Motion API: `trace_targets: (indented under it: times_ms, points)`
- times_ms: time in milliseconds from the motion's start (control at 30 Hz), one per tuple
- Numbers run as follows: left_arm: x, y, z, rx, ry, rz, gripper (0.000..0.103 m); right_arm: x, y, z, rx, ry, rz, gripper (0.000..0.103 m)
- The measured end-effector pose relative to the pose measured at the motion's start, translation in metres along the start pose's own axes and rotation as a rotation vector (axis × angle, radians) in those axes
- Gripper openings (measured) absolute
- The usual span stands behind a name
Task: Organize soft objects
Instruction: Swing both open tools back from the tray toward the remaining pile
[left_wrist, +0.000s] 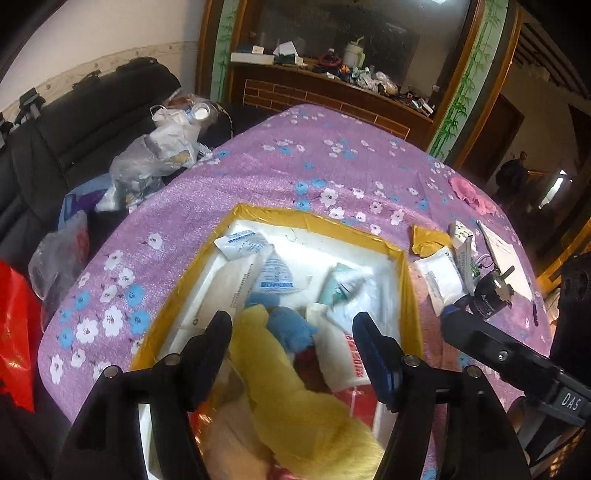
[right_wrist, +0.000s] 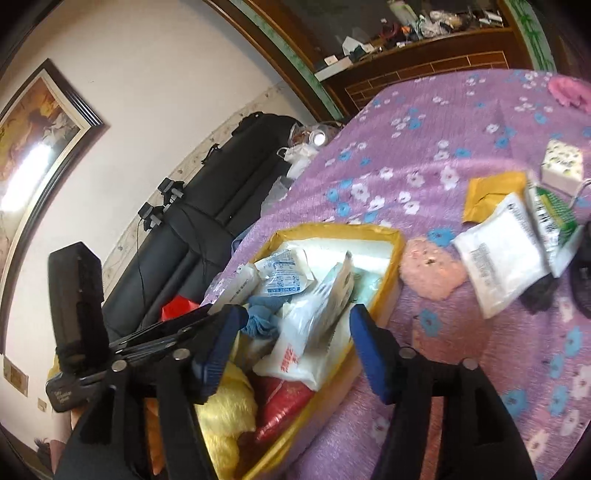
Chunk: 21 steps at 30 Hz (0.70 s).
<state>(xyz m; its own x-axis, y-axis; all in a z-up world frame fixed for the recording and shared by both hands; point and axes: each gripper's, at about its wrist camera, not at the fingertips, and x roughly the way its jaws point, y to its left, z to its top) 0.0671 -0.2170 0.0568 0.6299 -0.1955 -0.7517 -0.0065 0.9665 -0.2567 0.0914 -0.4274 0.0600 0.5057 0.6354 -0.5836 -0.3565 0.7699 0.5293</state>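
A white foam box with a yellow taped rim (left_wrist: 306, 214) (right_wrist: 332, 229) sits on the purple flowered tablecloth (left_wrist: 258, 177). Inside lie a yellow fluffy cloth (left_wrist: 295, 398) (right_wrist: 225, 410), a blue cloth (left_wrist: 291, 325) (right_wrist: 262, 314), a white packet with red print (left_wrist: 343, 358) (right_wrist: 295, 354), sachets (left_wrist: 275, 277) and a teal packet (left_wrist: 340, 284). My left gripper (left_wrist: 291, 332) hangs open over the yellow and blue cloths, touching neither. My right gripper (right_wrist: 297, 321) stands open above the white packet, its pads clear of it.
Right of the box lie a pale pink pad (right_wrist: 432, 271), a white pouch (left_wrist: 441, 280) (right_wrist: 498, 251), a yellow tape scrap (right_wrist: 491, 195), a flowered little box (right_wrist: 561, 162) and a pink cloth (left_wrist: 471, 194). A black sofa (left_wrist: 92, 110) with plastic bags (left_wrist: 155, 158) is on the left.
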Motion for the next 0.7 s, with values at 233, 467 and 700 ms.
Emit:
trace_targets:
  times_ms: [233,467,700]
  points:
    - [-0.025,-0.026,-0.013,-0.012,-0.038,0.003,0.073,-0.035,-0.029,-0.01,-0.01,0.003,-0.086,0.07]
    - [-0.041,-0.065,-0.017,0.022,-0.047,-0.034,0.078,-0.062,-0.079,-0.02,0.059,0.011,-0.177,0.072]
    - [-0.032,-0.107,-0.019,0.087,-0.014,-0.059,0.078,-0.064,-0.12,-0.028,0.17,0.023,-0.23,0.072]
